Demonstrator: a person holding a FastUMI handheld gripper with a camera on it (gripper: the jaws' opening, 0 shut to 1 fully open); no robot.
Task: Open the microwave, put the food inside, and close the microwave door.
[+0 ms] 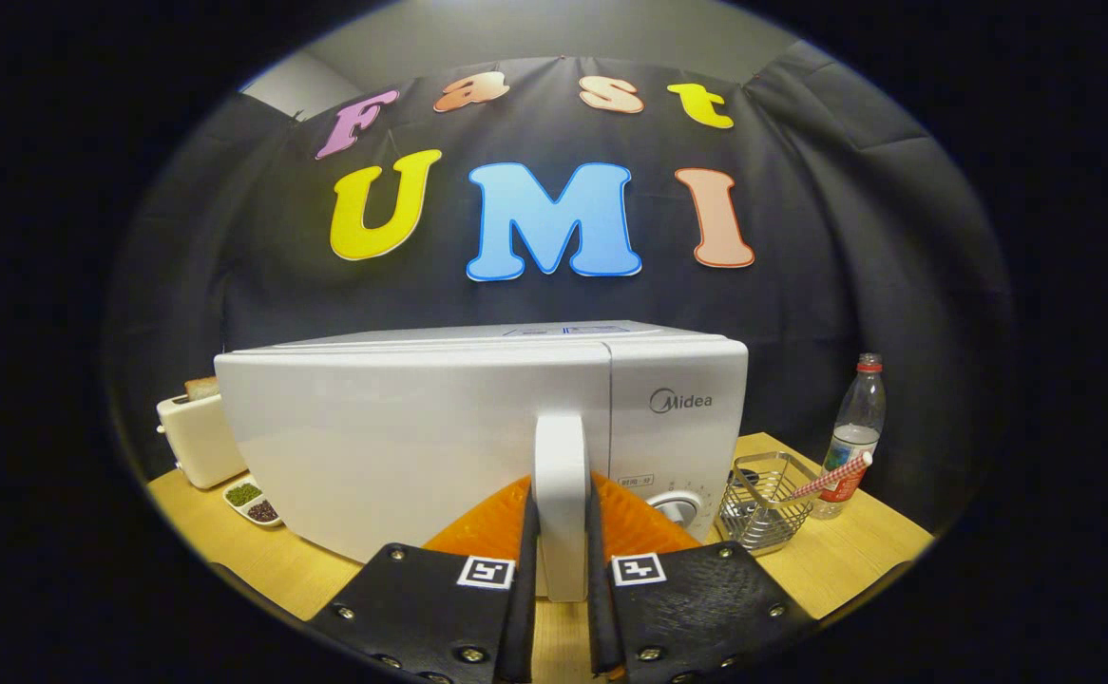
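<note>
Your hand-held gripper [561,579] is narrowed onto the white door handle [560,475] of the microwave [402,427], its 2 fingers pressing either side at 12 o'clock. The microwave sits on the table [858,560], door closed.

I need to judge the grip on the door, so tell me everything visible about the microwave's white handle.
The white vertical bar handle looks like smooth glossy plastic with a rounded top. It stands upright on the front of the white microwave, at the door's edge beside the control panel with its dial. The gripper is closed around its lower part, a finger pressing on each side. Its bottom end hangs just above the wooden table.
</note>
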